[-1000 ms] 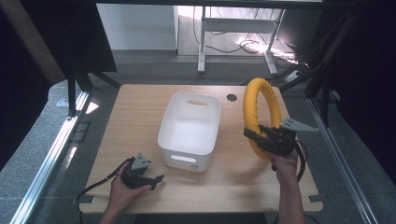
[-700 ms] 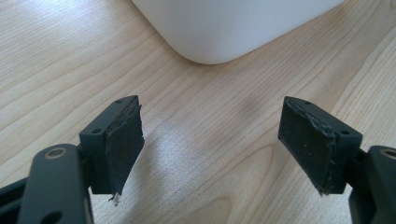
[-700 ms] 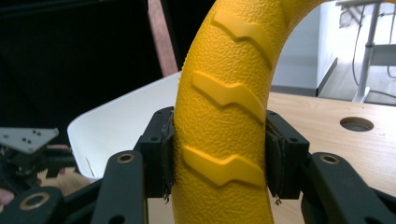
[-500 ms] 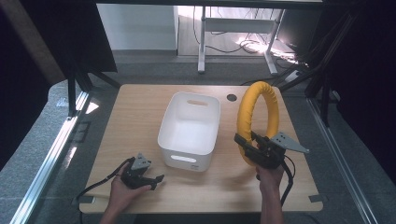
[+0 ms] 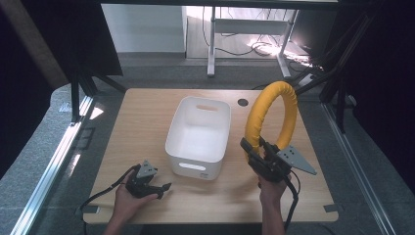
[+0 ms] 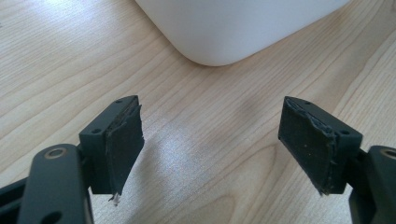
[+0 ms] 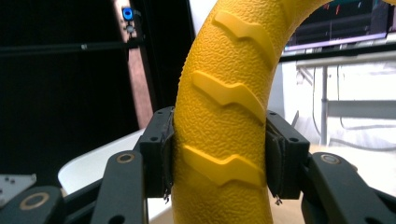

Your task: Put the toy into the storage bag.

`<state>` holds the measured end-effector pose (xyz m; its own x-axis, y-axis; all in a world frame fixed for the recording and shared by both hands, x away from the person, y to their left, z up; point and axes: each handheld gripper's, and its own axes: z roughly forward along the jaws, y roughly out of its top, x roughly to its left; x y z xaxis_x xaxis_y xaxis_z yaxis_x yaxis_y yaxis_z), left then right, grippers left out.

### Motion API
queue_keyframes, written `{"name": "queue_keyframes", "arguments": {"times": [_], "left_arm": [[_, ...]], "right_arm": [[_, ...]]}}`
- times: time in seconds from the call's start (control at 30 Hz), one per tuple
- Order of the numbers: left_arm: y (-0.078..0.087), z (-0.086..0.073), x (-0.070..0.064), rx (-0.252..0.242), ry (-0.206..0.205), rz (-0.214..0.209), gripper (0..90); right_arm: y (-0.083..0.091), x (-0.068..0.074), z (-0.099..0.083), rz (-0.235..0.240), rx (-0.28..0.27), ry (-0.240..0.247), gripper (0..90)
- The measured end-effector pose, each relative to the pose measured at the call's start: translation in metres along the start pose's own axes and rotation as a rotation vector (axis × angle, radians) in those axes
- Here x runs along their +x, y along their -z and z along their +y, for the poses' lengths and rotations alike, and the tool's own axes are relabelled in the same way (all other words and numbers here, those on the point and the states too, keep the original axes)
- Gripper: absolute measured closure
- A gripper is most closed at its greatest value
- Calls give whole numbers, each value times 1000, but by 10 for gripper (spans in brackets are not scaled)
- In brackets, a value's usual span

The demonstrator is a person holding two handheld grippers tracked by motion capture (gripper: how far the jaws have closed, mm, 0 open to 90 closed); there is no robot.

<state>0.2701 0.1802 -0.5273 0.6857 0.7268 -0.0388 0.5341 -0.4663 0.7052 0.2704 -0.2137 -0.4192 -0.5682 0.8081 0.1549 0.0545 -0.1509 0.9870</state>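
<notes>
My right hand-held gripper (image 5: 255,152) clamps the yellow ring (image 5: 272,114) upright beside the white bin (image 5: 199,133) — which looks bare inside; my left hand-held gripper (image 5: 159,187) rests wide open on the counter (image 5: 142,112).

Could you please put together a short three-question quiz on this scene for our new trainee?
1. True or false: the right tongs are clamped on the yellow ring.
2. The left tongs are: A) shut on the ring, B) open above bare wood, C) inside the bin.
3. Fill in: the white bin stands on the ____ table.

Key: 1 true; 2 B; 3 wooden.
</notes>
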Motion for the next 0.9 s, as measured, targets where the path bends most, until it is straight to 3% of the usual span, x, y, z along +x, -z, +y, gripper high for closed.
{"name": "queue_keyframes", "arguments": {"times": [0.37, 0.5, 0.53, 0.57, 0.73, 0.9], "left_arm": [[2, 0, 1, -1, -1, 7, 219], [4, 1, 3, -4, 8, 5, 218], [5, 2, 4, -5, 13, 3, 218], [6, 2, 4, -6, 17, 1, 218], [13, 5, 9, -20, 48, -12, 220], [19, 8, 14, -22, 81, -32, 221]], "right_arm": [[-13, 30, 13, -2, -72, 50, 510], [-16, 46, 24, -37, -116, 126, 509], [-19, 55, 30, -43, -126, 170, 509], [-19, 55, 30, -43, -126, 170, 509], [-34, 79, 41, 12, -151, 228, 509], [-46, 92, 43, 40, -163, 239, 509]]}}
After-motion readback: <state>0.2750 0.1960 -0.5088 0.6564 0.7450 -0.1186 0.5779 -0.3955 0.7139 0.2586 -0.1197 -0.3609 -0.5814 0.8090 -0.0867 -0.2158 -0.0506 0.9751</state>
